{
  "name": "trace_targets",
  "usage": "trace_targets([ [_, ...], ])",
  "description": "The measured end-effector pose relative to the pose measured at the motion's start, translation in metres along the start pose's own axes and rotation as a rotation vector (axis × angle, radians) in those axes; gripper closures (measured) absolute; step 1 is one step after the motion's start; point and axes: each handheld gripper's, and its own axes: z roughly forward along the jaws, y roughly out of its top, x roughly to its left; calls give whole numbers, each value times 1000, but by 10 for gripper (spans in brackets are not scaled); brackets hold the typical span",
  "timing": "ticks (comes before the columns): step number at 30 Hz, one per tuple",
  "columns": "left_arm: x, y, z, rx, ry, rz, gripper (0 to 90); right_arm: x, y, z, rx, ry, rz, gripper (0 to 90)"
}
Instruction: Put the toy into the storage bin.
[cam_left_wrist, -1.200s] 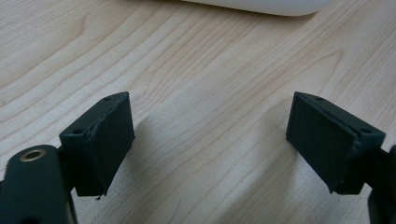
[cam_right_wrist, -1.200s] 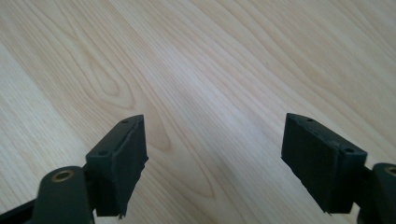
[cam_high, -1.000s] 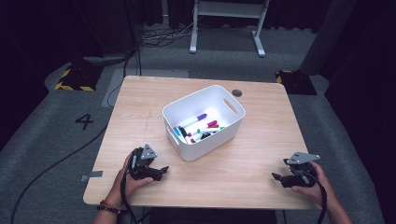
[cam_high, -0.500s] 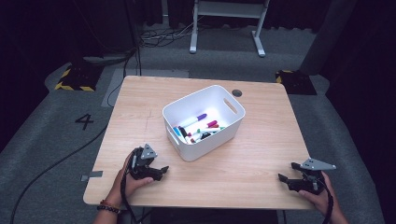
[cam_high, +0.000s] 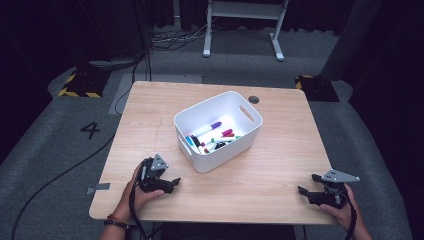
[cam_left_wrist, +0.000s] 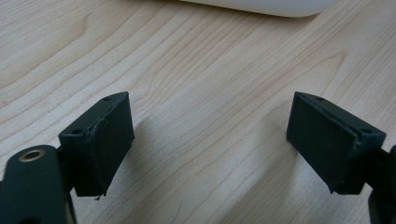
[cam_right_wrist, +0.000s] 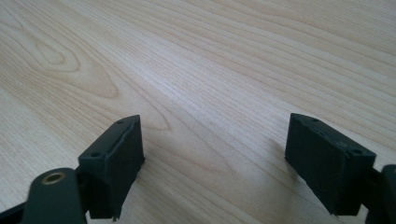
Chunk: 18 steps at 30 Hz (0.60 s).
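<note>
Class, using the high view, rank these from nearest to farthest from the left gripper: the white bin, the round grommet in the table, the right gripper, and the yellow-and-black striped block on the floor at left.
From the left gripper:
1. White bin, mid-table, just up and to the right.
2. Yellow-and-black striped block, on the floor beyond the table's far left corner.
3. Round grommet, near the far edge.
4. Right gripper, at the near right edge.

Items 2 and 3 are close to call.

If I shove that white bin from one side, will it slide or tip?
The white bin looks like thin plastic holding a few markers, so it is probably light. Its broad base and low walls suggest it would slide over the smooth wooden table rather than tip. The markers would likely shift inside.
</note>
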Motion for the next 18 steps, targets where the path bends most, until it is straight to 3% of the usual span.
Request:
trace_targets([
  [18,0,0,0,-6,6,-3,149,-1,0,1,-5,5,-4,195],
])
